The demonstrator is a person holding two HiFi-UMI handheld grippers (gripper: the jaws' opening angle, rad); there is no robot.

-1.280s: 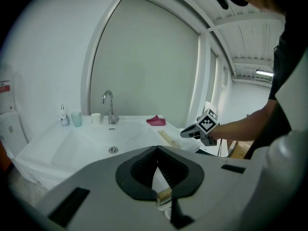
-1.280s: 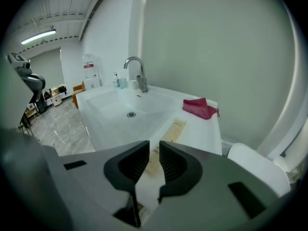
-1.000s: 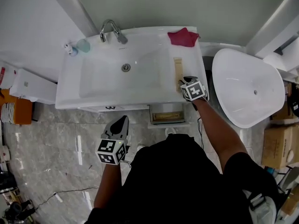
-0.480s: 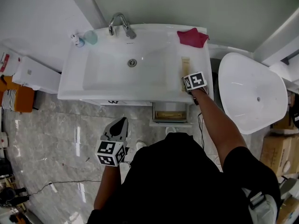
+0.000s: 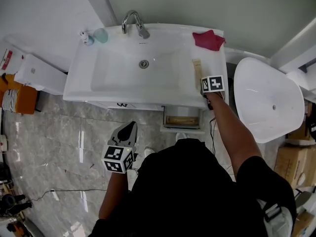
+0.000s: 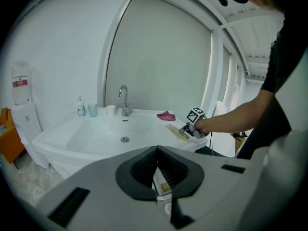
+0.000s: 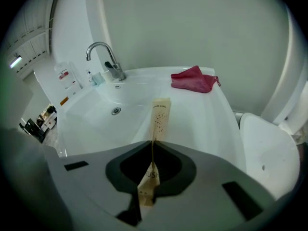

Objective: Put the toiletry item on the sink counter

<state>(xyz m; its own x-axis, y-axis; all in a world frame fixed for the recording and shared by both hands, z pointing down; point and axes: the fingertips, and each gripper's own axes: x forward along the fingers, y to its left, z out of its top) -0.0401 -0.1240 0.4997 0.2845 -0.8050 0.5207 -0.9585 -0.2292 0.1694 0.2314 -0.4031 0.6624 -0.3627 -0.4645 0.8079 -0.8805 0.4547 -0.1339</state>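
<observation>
Cloth and faucet well beyond the toiletry packet

The person is wearing a black short-sleeved shirt, and a pale strap with a dark buckle is showing beside its right edge. The left gripper is showing a light grey shell that tapers to dark, pointed jaws. It is carrying a cube with black-and-white square markers. The right gripper is showing the same grey shell, with black ribbed pads around a rounded opening and a dark rectangular slot on either side. It is carrying its own marker cube. Its jaws are closing with a flat tan packet between them. A thin dark cable is hanging below it.
</observation>
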